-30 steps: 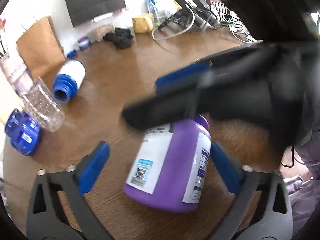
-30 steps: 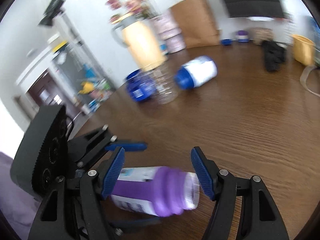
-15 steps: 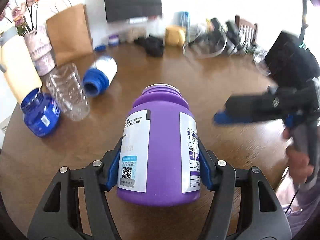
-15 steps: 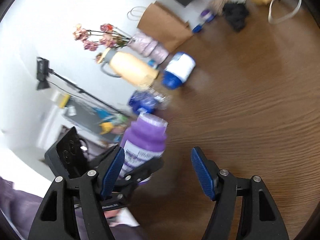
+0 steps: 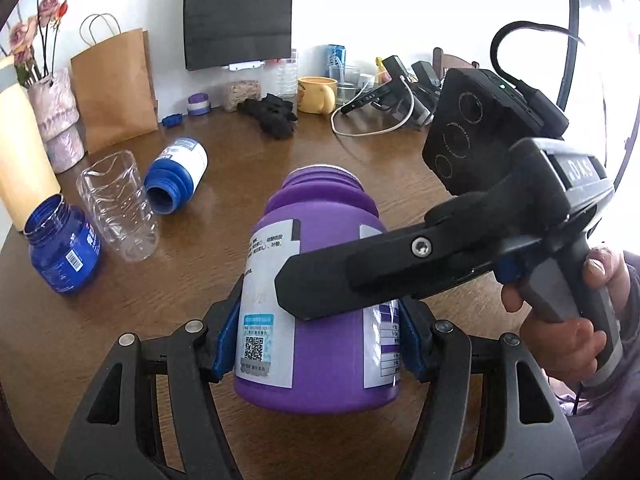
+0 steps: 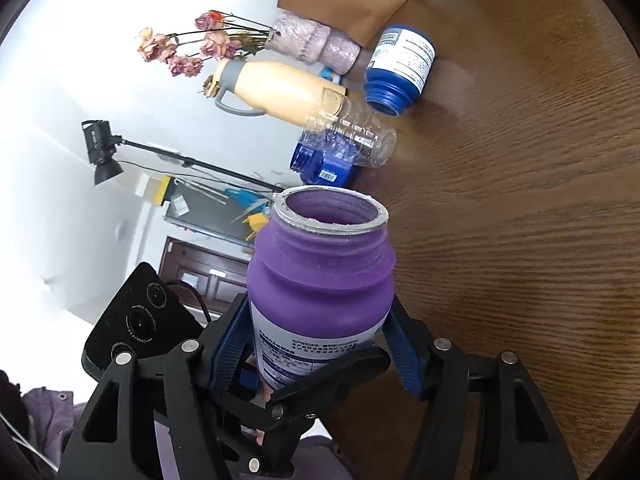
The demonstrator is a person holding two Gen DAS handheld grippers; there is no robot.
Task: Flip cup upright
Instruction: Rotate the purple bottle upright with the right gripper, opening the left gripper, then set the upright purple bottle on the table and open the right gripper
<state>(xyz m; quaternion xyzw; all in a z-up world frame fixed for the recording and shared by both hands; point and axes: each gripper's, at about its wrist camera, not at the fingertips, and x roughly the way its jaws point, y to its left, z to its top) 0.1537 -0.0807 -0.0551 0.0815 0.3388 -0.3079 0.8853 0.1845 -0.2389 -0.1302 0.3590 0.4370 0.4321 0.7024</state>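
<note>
Black left gripper (image 5: 316,344), blue pads, silver screws; bare-skinned hand (image 5: 568,320), purple sleeve.

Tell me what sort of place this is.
Probably a lived-in home or office room, not a lab bench: a round wooden table crowded with a paper bag, dried flowers in a vase, a yellow mug, and charging cables.

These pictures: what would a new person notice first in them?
First the purple bottle, open mouth up, clamped in the left gripper at the centre, with the right gripper closed on it too. Behind it on the table, a blue-and-white bottle and a clear bottle lie tipped.
</note>
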